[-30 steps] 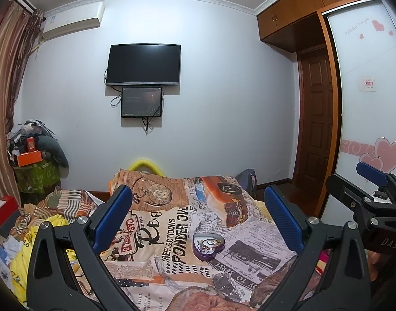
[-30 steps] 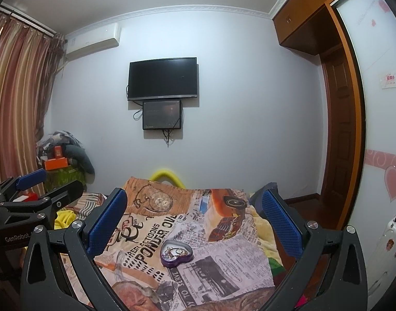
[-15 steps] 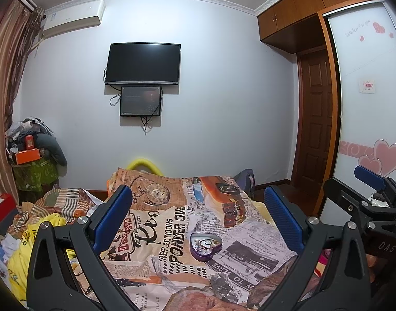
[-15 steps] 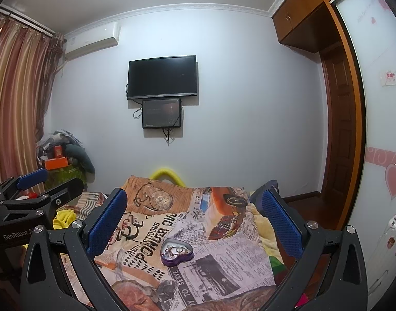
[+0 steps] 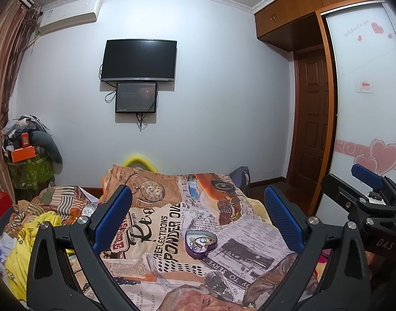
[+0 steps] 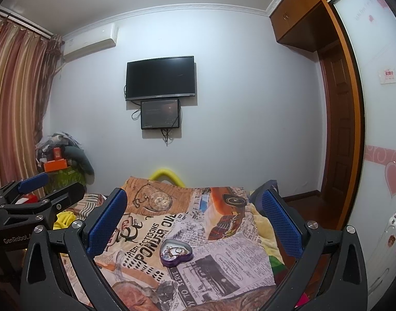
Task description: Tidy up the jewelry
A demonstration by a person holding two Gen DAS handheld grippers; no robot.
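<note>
Approach step: both grippers, left [image 5: 196,213] and right [image 6: 195,215], are hovering above the bed [image 6: 252,256] with fingers spread wide, empty. The tin [image 6: 175,252] is lying open on the bedspread, jewelry [image 5: 200,241] inside. Next move probably calls for descending onto the tin.

Glossy purple metal tin [image 5: 200,243]; soft printed cloth blanket [image 5: 239,235].

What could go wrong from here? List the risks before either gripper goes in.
1. The heart-shaped tin sits lidless on a soft, wrinkled blanket; a nudge could probably tip it and spill the jewelry.
2. The pieces look tangled, so one pinch may drag several out.
3. Both the left gripper and right gripper frame the tin and might collide.
</note>
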